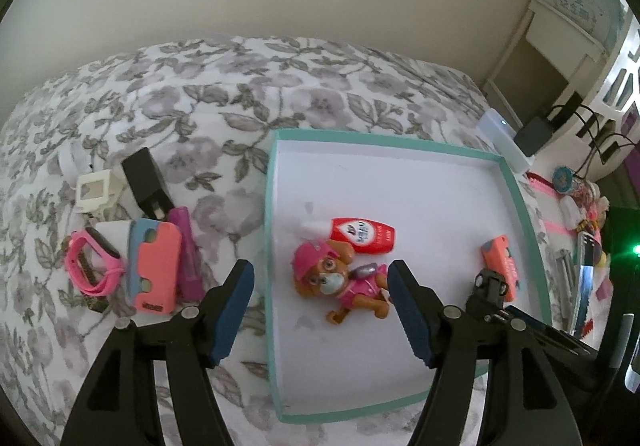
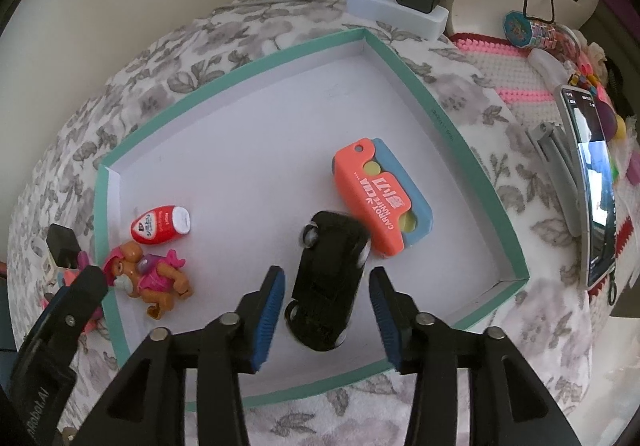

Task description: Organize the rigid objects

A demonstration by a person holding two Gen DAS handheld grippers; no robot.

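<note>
Nearest the right wrist camera, the right gripper (image 2: pixel 326 310) is being held spread over a black toy car (image 2: pixel 326 282), which is lying on its roof, wheels up, on the floor of the teal-rimmed tray (image 2: pixel 436 113); a gap is showing on each side, so the car is judged released rather than pinched. Just beyond it, touching or nearly touching, an orange and blue carrot-knife toy (image 2: pixel 380 197) is lying.

In the left wrist view the left gripper (image 1: pixel 320 310) is likewise being held spread, clear of a pink-clad toy dog figure (image 1: pixel 340 282) lying on its side just inside the tray's near wall, probably also just set down. A small red bottle (image 1: pixel 362 236) is resting beside the dog.

Farther out on the floral bedspread (image 1: pixel 200 85), items judged still to be sorted are waiting: a second carrot-knife toy (image 1: pixel 154 266), a pink wristband (image 1: pixel 90 262), a purple tube (image 1: pixel 186 254), a black charger (image 1: pixel 144 181).

The car's upper side is being hidden, and its far end is blurred.
</note>
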